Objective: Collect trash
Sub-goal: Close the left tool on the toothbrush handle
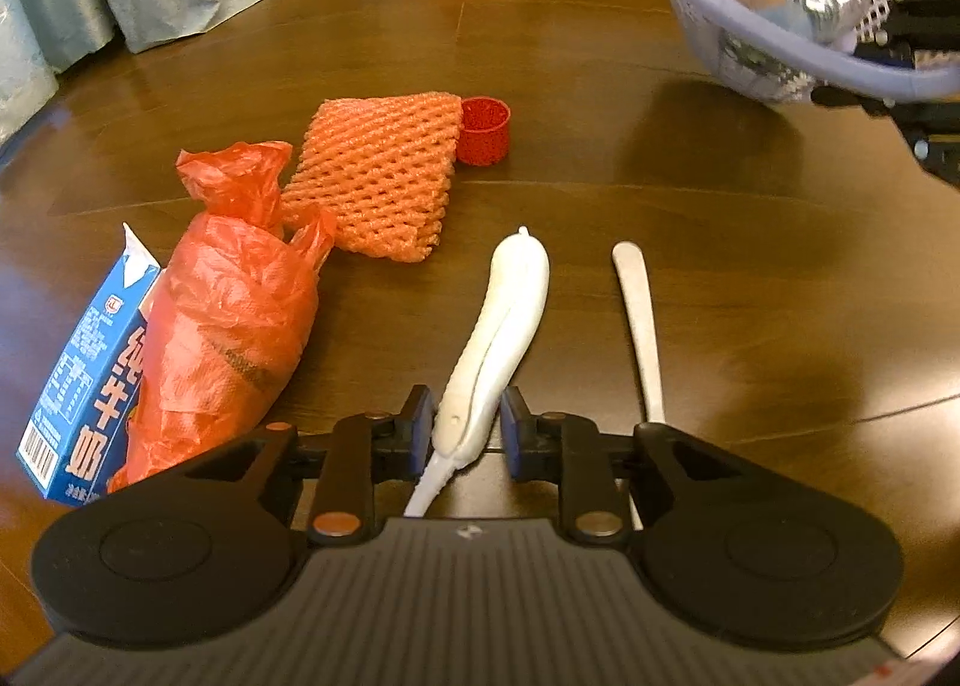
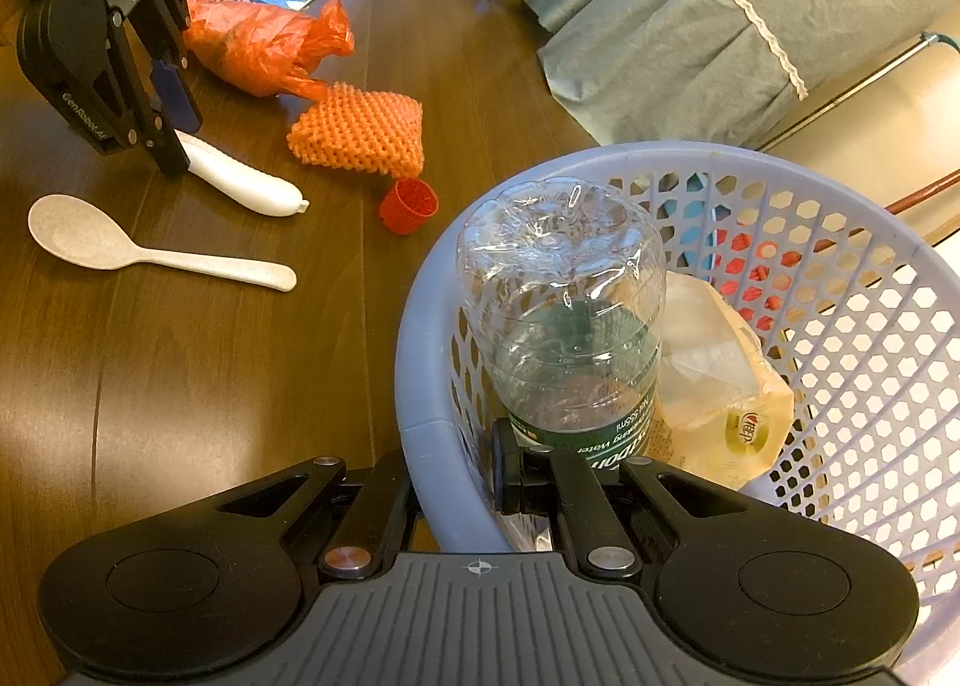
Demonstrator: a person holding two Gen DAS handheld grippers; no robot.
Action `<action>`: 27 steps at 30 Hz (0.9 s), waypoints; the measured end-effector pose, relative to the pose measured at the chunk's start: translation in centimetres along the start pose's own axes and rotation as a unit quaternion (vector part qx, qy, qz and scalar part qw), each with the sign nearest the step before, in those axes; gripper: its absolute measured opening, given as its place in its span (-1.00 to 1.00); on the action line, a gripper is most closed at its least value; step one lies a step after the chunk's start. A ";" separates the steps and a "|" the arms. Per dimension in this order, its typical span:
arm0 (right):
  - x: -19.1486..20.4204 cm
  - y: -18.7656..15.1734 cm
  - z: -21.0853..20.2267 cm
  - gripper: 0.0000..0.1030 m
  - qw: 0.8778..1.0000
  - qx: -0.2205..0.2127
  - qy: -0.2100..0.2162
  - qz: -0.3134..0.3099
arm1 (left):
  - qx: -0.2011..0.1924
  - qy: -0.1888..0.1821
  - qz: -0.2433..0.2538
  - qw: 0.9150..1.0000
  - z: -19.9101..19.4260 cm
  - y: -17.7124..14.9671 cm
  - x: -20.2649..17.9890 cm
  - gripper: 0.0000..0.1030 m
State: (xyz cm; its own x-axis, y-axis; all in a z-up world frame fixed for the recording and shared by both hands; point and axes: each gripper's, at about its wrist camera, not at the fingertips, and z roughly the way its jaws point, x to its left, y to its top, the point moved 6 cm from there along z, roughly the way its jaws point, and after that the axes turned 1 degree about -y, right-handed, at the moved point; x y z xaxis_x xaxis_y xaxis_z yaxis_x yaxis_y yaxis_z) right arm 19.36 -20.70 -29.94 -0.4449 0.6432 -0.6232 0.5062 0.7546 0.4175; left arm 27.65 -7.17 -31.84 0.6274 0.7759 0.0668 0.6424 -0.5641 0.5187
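On the dark wooden tabletop (image 1: 690, 266), a white, tapered plastic tool handle (image 1: 504, 326) lies between the narrowly parted jaws of the left gripper (image 1: 467, 428); contact is unclear. A pale speckled spoon (image 2: 150, 251) lies just beside it, with bare wood beyond. The right gripper (image 2: 456, 476) clamps the rim of the lavender perforated plastic basket (image 2: 420, 338), which contains a clear crushed water bottle (image 2: 564, 314).

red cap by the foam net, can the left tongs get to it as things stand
Probably not right away: the left tongs sit around the white peeler. Beyond that, the red cap stands in the open on the table, touching only the foam net.
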 end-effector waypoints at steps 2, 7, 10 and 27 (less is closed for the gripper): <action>0.0 0.0 0.0 -0.94 1.000 0.000 0.000 0.000 | 0.001 0.000 0.000 1.000 0.1 -0.1 0.1 -0.60; 0.0 0.0 0.0 -0.94 1.000 0.000 0.000 0.000 | 0.005 0.001 -0.004 1.000 0.0 -0.2 0.1 -0.69; 0.0 0.0 0.0 -0.94 1.000 0.000 0.000 0.001 | 0.004 0.009 -0.005 1.000 -0.7 -0.3 0.1 -0.69; 0.1 0.1 -0.1 -0.94 1.000 0.002 0.000 0.003 | -0.017 0.006 -0.024 1.000 -3.8 1.2 -0.4 -0.70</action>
State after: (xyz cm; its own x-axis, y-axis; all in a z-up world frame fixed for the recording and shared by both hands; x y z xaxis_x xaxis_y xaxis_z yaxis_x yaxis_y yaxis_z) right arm 19.34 -20.58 -29.90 -0.4421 0.6472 -0.6211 0.5113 0.7507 0.4183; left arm 26.55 -7.09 -27.99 0.5901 0.8057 0.0514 0.6569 -0.5162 0.5496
